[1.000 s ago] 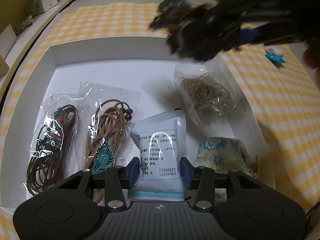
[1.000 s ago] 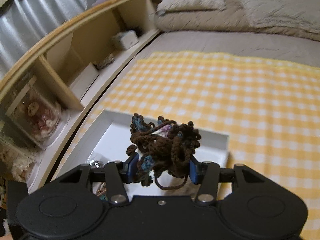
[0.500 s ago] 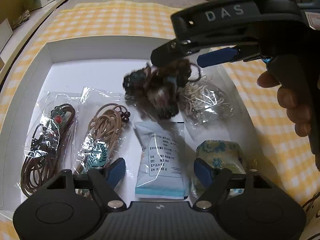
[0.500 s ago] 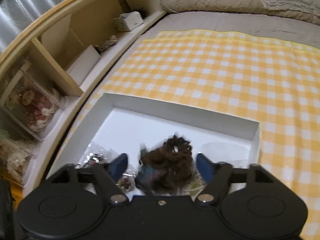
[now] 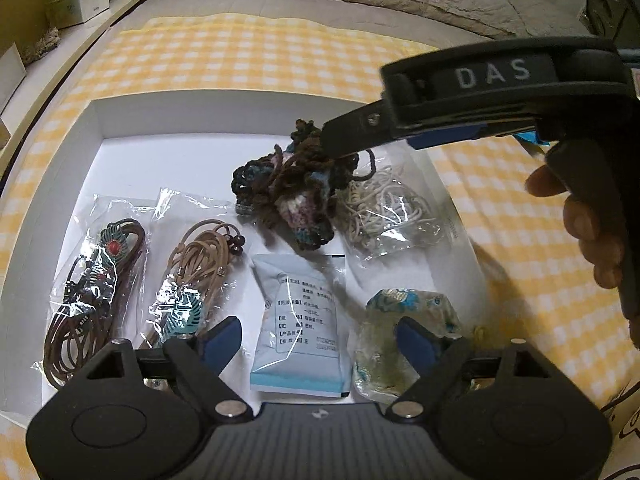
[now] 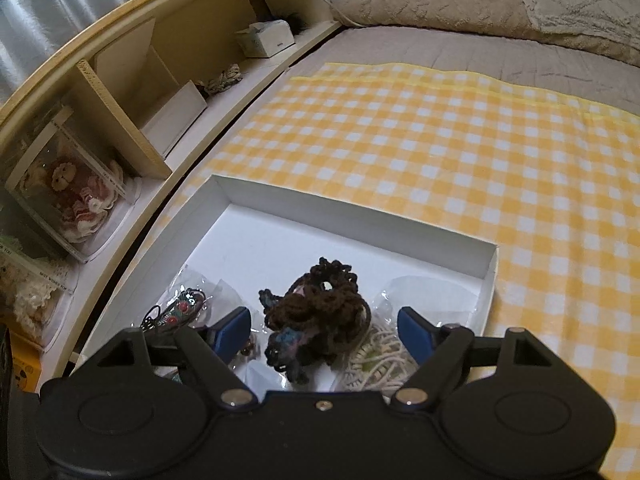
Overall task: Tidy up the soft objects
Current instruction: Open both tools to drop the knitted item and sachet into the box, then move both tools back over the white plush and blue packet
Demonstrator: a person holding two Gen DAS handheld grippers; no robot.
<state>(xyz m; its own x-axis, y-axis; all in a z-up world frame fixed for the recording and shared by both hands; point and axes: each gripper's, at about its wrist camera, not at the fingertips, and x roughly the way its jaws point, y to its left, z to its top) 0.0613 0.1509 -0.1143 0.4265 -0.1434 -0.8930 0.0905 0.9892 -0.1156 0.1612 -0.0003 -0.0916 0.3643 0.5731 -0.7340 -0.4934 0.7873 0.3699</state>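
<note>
Inside my white box [image 5: 92,120], centre-rear: crocheted yarn bundle [image 5: 288,196], loose on the floor, leaning on the bagged elastic bands [image 5: 392,216] at its 3 o'clock. My right gripper [image 6: 324,334], nearer, has just been opening; bundle at its 12 o'clock between spread pads, untouched. My left gripper [image 5: 320,344], likewise just opened, straddles the printed sachet [image 5: 304,320]; bundle at its 12 o'clock, beyond.

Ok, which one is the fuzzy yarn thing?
Look inside the white box on the yellow checked cloth. Toward its far right lies a dark brown crocheted bundle, beside the bag of pale bands. It alone has no plastic wrapper.
</note>
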